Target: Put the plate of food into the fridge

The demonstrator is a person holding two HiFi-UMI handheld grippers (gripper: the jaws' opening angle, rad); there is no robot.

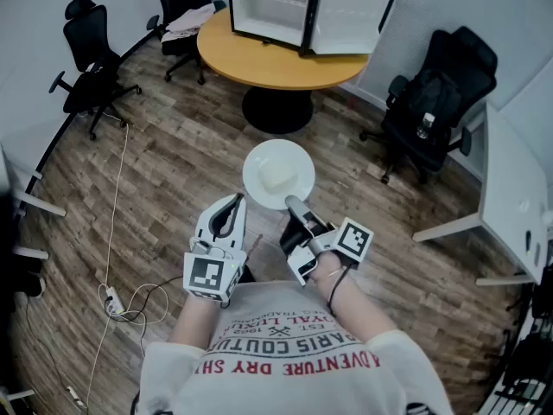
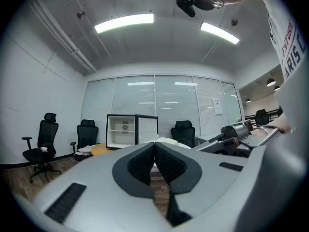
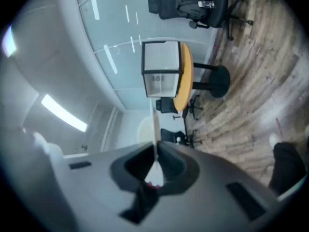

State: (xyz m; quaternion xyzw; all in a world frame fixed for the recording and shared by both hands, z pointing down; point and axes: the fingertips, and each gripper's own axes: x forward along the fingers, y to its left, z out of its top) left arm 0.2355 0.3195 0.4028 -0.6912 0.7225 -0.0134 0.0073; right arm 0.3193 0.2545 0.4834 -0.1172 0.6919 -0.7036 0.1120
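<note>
**Carrying stage.** Right gripper (image 1: 296,204) is clamped on the near rim of the plate (image 1: 278,174). The plate is held in the air above the floor, with a pale mound of food (image 1: 276,180) at its centre. Left gripper (image 1: 232,204) is alongside, jaws closed on nothing. Beyond, the round table (image 1: 276,59) bears the fridge (image 1: 270,7), its door (image 1: 350,15) standing open. A one-sided rim grip probably lets the plate droop. Keep it level, walk steadily, and slide it far edge first onto a shelf, clear of the door.
</note>
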